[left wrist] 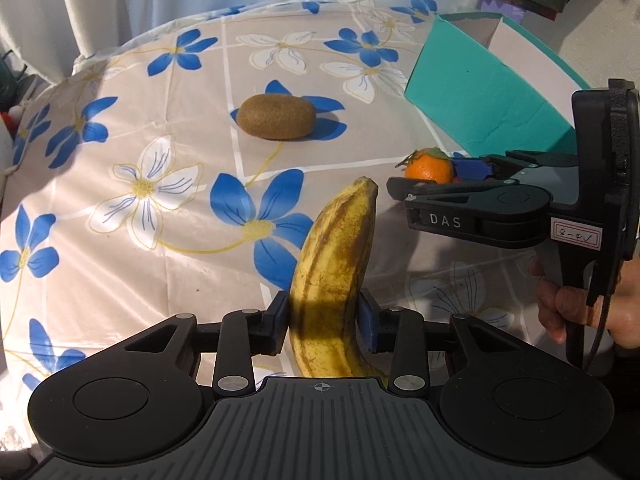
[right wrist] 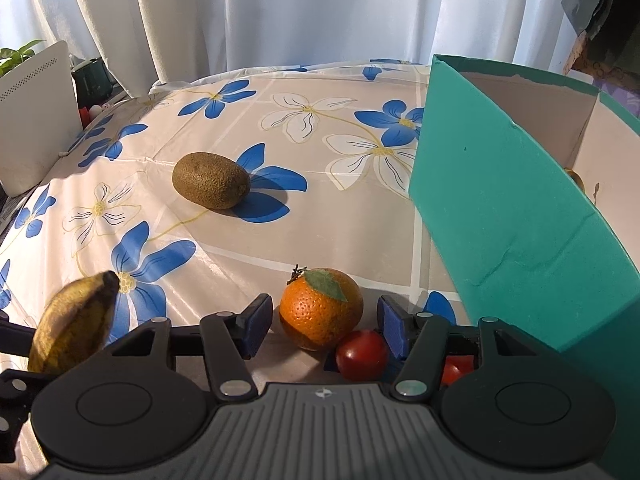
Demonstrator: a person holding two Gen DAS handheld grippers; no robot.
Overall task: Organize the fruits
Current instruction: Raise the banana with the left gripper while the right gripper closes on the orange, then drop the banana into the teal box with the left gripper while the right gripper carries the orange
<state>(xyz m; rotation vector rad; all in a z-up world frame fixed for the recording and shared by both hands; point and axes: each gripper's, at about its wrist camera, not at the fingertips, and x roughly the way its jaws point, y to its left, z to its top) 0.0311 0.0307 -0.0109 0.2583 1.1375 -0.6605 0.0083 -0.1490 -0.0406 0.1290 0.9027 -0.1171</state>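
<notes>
A spotted yellow banana (left wrist: 336,248) lies lengthwise between the blue pads of my left gripper (left wrist: 324,320), and both pads press its sides. The same banana (right wrist: 76,320) shows at the lower left of the right wrist view. An orange (right wrist: 320,308) with a green leaf sits on the table between the fingers of my right gripper (right wrist: 324,326), with a gap on each side. A red tomato (right wrist: 362,354) rests against the orange near the right pad. A brown kiwi (left wrist: 276,117) lies alone farther back on the flowered cloth.
An open teal box (right wrist: 512,216) with a white inside stands at the right, close to the right gripper; something yellow (right wrist: 576,178) lies in it. A second red tomato (right wrist: 456,370) peeks out beside the box. White curtains hang behind the table. A white panel (right wrist: 36,116) stands at the far left.
</notes>
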